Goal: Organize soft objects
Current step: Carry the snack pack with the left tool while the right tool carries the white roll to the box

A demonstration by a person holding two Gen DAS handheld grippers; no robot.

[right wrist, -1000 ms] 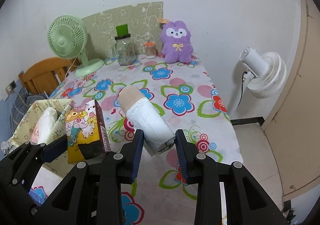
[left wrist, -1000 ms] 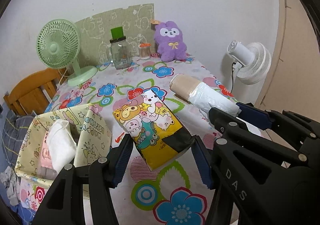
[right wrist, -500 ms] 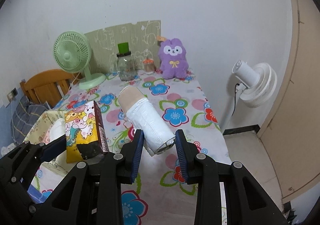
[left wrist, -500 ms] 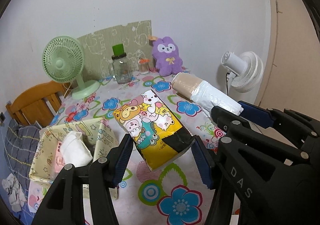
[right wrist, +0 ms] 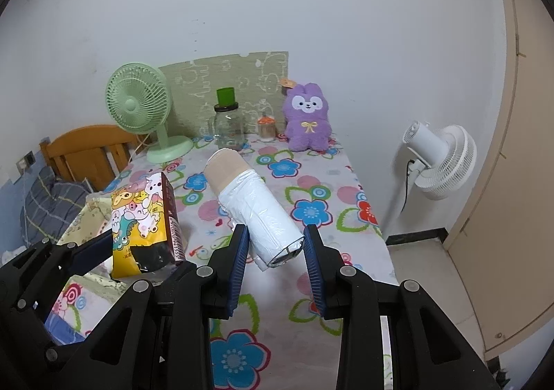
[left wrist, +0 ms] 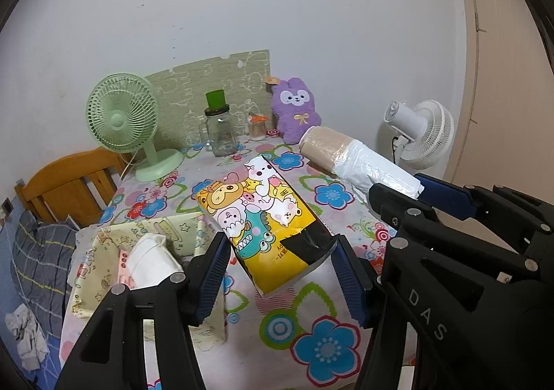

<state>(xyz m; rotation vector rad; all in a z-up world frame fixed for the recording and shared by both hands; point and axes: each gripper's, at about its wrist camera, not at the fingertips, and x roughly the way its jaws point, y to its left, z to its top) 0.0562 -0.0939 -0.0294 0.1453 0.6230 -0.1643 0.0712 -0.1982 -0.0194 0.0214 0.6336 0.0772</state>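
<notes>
Flowery desk (right wrist: 311, 182) against a white wall, fabric bin (left wrist: 104, 272) at its left edge. Both grippers have lifted since a second ago: left gripper (left wrist: 282, 270) fingers pinching the cartoon tissue pack (left wrist: 263, 216), right gripper (right wrist: 275, 260) fingers clamping the plastic-wrapped roll (right wrist: 256, 206).

The tissue pack (left wrist: 266, 220), yellow with cartoon animals and a black patch at its near end, is held in the air, tilted, above the table. The roll (right wrist: 254, 206), white plastic with a tan end, is also held aloft beside it, its tan end pointing away and up.
</notes>
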